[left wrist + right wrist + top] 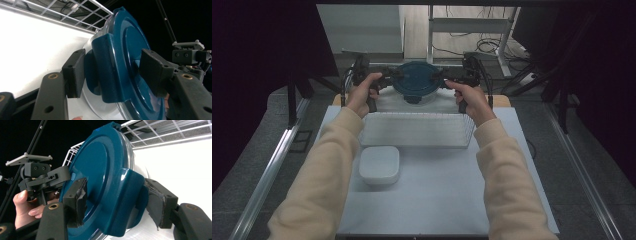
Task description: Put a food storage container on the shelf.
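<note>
Resting on the white table [437,200], a white wire basket [417,130] lies just behind a small white lidded box [379,165]. Round clear container with blue lid [417,80] is held above the basket's far edge. Left gripper [384,77] and right gripper [452,77] each clamp a side latch of the lid, jaws partly open, pads pressing.
</note>
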